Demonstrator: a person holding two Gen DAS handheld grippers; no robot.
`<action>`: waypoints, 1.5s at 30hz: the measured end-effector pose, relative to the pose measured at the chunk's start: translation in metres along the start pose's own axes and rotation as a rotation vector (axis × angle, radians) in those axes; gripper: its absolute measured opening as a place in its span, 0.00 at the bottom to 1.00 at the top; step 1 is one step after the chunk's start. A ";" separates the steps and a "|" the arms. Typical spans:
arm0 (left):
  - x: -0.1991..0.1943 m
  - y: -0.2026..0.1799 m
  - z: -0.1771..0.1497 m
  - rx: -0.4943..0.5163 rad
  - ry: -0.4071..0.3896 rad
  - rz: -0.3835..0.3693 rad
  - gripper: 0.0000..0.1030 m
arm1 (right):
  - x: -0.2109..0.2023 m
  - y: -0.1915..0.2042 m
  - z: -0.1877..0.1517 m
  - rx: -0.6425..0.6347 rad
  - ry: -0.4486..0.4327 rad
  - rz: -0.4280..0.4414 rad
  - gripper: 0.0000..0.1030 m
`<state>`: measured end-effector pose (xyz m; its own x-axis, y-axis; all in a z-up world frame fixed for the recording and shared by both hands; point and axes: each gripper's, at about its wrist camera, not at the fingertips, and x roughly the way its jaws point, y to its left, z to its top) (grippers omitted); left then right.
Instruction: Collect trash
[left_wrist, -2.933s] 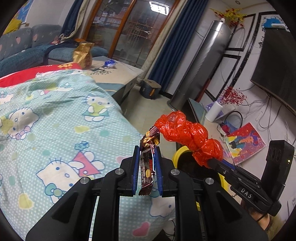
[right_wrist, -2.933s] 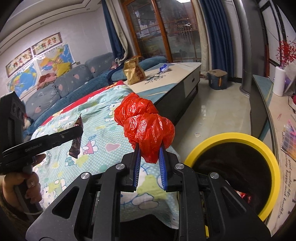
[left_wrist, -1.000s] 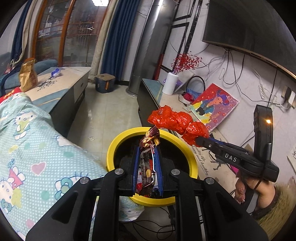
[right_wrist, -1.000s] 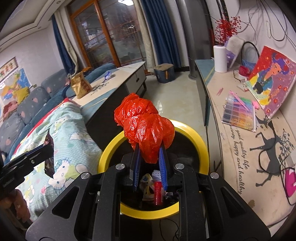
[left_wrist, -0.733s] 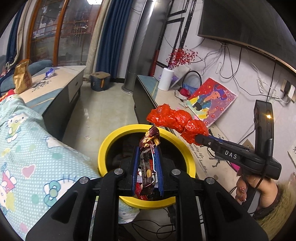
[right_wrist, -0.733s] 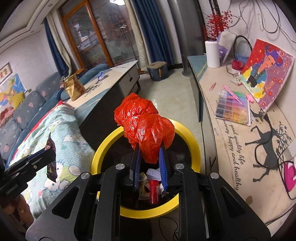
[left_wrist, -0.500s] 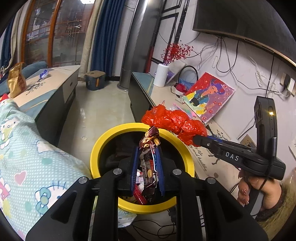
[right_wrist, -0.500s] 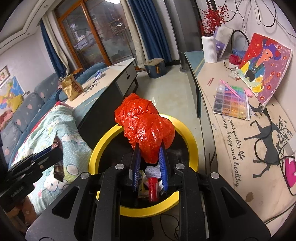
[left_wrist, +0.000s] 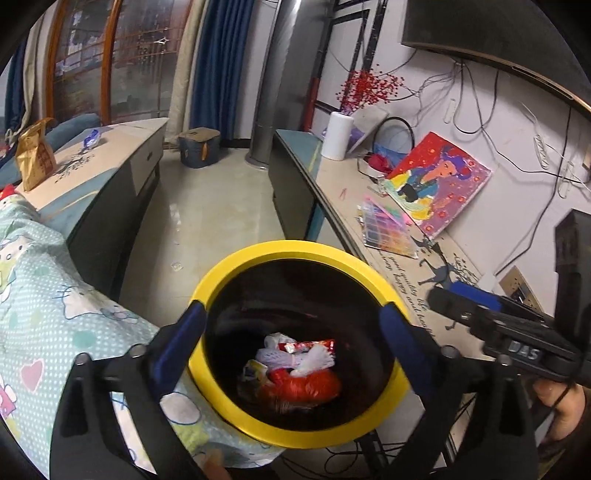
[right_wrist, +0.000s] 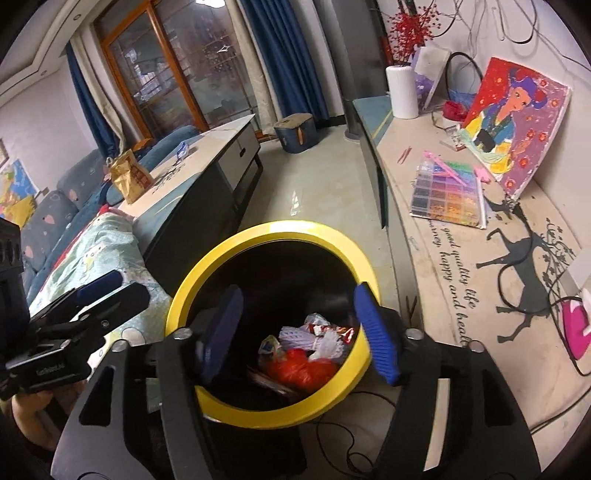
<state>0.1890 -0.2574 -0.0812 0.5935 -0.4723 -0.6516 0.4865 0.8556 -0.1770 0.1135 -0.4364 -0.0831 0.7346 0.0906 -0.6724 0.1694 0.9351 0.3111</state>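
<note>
A black trash bin with a yellow rim (left_wrist: 295, 249) (right_wrist: 303, 227) stands right below both grippers. Inside it lie a crumpled red plastic bag (left_wrist: 304, 386) (right_wrist: 303, 369), white netting and snack wrappers (left_wrist: 306, 345) (right_wrist: 332, 328). My left gripper (left_wrist: 291, 332) is wide open and empty over the bin mouth. My right gripper (right_wrist: 299, 328) is wide open and empty over the bin too. The right gripper also shows in the left wrist view (left_wrist: 465, 299), and the left gripper in the right wrist view (right_wrist: 107, 286).
A bed with a cartoon-cat cover (left_wrist: 44, 314) lies left of the bin. A long desk (right_wrist: 461, 258) with a bead box (right_wrist: 448, 194) and a painting (right_wrist: 513, 122) runs along the right. A coffee table (right_wrist: 207, 158) with a gold snack bag (right_wrist: 129, 181) stands behind.
Both grippers have opened. The snack wrapper left the left gripper and the red bag left the right gripper; both now lie inside the bin.
</note>
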 end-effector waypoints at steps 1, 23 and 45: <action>-0.002 0.003 0.000 -0.009 -0.002 0.011 0.94 | -0.003 -0.001 0.000 0.002 -0.009 -0.009 0.65; -0.094 0.040 -0.016 -0.098 -0.123 0.200 0.94 | -0.041 0.033 -0.001 -0.052 -0.142 -0.037 0.90; -0.195 0.078 -0.071 -0.148 -0.282 0.379 0.94 | -0.074 0.135 -0.045 -0.267 -0.290 0.151 0.90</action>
<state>0.0655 -0.0835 -0.0197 0.8712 -0.1431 -0.4695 0.1181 0.9896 -0.0825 0.0524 -0.3017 -0.0209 0.8991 0.1687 -0.4040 -0.1023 0.9782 0.1807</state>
